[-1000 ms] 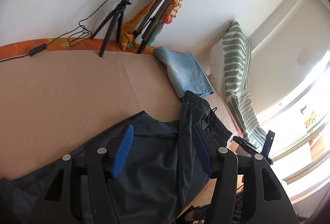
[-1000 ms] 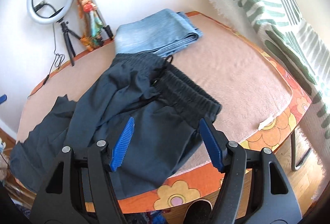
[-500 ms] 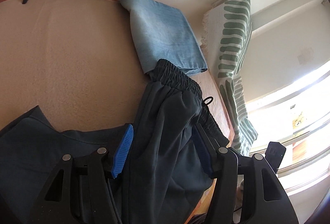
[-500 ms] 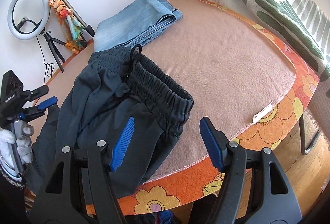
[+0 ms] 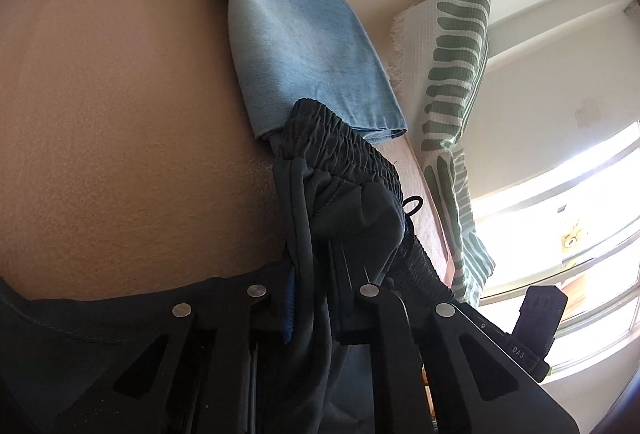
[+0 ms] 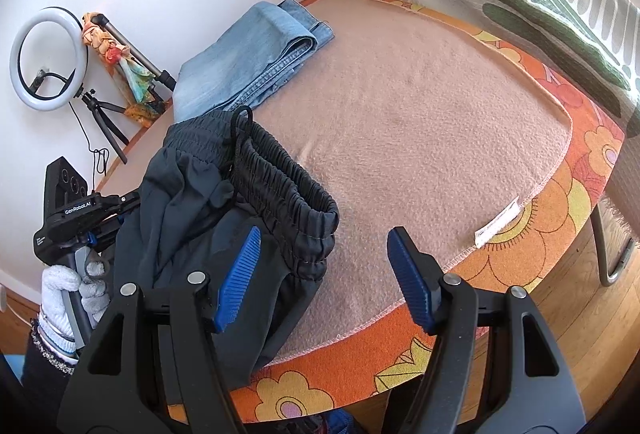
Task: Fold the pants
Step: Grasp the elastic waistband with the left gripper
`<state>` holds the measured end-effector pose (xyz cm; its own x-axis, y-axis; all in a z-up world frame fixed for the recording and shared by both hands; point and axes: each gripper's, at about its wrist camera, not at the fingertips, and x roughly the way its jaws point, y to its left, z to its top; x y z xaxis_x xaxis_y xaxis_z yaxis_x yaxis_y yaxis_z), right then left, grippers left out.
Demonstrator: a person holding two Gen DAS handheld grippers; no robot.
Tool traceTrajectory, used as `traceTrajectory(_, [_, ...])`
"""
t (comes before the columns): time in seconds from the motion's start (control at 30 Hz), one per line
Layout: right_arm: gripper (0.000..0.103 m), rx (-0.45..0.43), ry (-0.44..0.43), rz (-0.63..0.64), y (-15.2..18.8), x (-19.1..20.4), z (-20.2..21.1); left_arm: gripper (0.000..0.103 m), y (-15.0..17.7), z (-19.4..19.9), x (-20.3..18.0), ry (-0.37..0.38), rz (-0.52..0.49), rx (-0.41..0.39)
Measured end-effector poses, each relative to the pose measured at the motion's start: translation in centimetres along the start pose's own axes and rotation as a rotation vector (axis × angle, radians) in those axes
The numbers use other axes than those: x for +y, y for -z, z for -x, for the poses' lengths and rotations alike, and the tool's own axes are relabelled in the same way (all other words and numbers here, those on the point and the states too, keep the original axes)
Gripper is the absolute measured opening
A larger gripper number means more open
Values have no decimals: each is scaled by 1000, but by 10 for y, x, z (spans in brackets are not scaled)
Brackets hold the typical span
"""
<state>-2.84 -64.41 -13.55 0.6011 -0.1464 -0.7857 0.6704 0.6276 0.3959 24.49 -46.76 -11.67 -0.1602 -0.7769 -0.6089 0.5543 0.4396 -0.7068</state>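
Daylight glares overexposed through the window (image 5: 560, 234), while both sharp fisheye views curve and darken at the edges.

Each black hand-held gripper (image 6: 324, 274) has blue ribbed pads (image 6: 240, 270), silver rivets; a white knit glove (image 6: 68, 294).

The left tool (image 5: 310, 298) has just clamped shut on the dark pants (image 5: 340, 170) — beside folded jeans (image 5: 304, 58).

dark pants (image 5: 344, 202) hiding left gripper (image 5: 308, 298) pads, pant legs cut off
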Motion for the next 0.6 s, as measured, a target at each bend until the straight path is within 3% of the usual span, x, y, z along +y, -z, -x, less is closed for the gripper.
traceTrajectory(0.03, [69, 3, -2, -3, 0, -1, -2, 3, 1, 1, -5, 9, -22, -10])
traceTrajectory(0.2, [66, -11, 6, -16, -2, -3, -2, 3, 8, 11, -39, 39, -137, -39])
traceTrajectory(0.33, [66, -50, -45, -38, -10, -5, 12, 3, 20, 10, -74, 62, -247, -30])
traceTrajectory(0.6, [66, -110, -121, -100, -23, -21, 33, 3, 69, -22, -124, 99, -427, 85])
